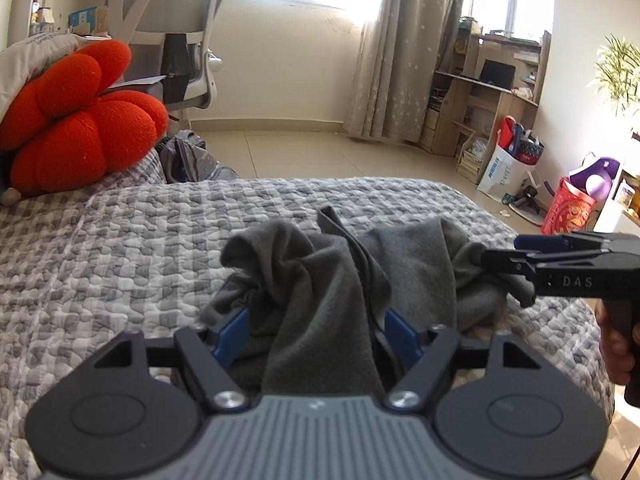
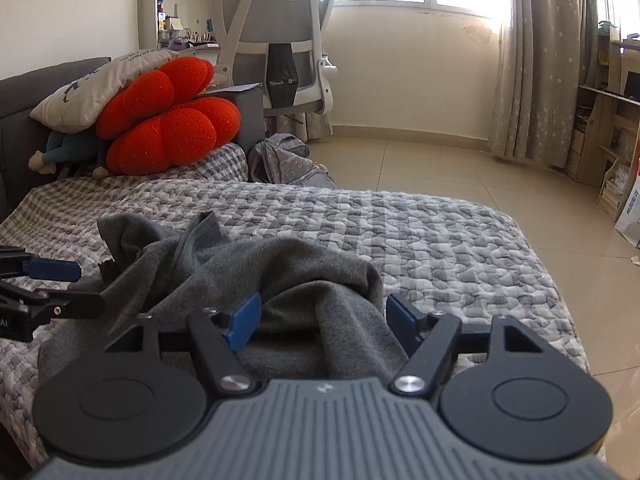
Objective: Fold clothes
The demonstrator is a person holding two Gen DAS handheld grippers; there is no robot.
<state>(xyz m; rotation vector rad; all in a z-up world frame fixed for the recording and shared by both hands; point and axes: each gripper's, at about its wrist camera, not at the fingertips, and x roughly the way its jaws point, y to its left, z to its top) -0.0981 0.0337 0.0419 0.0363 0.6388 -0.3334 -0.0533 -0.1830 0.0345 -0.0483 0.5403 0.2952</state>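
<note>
A: Left wrist view?
B: Left gripper (image 1: 316, 334) jaws apart, grey garment (image 1: 320, 280) bunched btwn them, pads not pressing. It's crumpled on the bed (image 1: 120, 248). Right gripper (image 1: 500, 252) comes in from the right, w/ a hand (image 1: 614, 344) on its grip.
A: Right wrist view?
B: Right gripper jaws apart too, cloth loose btwn them. Red cushion (image 2: 168, 120) well behind, by the pillow (image 2: 100, 84).

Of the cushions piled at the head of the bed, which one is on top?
The pale grey printed pillow is on top, leaning on the headboard. Under it sits the red lobed plush cushion, which rests on the checked bedcover.
</note>
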